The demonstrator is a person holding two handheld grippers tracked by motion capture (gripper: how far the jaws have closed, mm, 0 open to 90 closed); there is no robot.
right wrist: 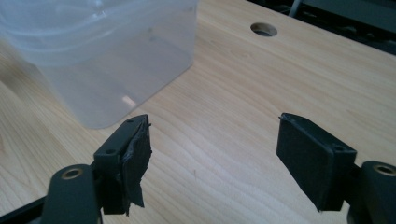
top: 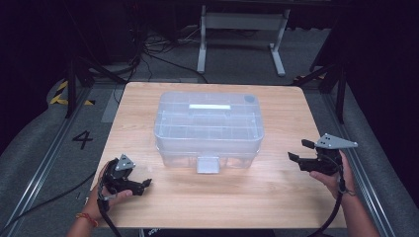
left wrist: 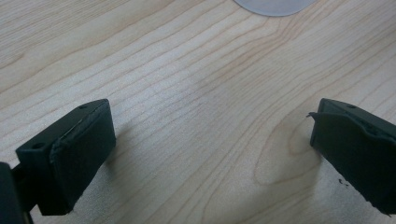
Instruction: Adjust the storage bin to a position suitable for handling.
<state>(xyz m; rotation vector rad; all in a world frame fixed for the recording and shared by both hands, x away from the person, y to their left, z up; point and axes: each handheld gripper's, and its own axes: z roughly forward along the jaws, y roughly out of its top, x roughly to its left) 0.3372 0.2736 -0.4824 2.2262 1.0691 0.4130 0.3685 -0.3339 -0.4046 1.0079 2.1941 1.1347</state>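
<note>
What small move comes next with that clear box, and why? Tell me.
Probably bring the right claw in toward the clear plastic lidded storage box at the middle of the light wooden table, aiming at its grey front latch. Both claws are open and hold nothing, the left claw rests low beside the box, and the lid looks closed.

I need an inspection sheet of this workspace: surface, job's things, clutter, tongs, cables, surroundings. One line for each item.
Surface: wooden table, with a round hole near the far edge.
Job's things: clear plastic box, lid on, latch at the front.
Clutter: nothing seen.
Tongs: left tongs open, low over bare wood; right tongs open, beside the box, apart from it.
Cables: one trails from each tongs toward the person; more lie on the floor behind.
Surroundings: dark room, white frame, floor mark "4".
</note>
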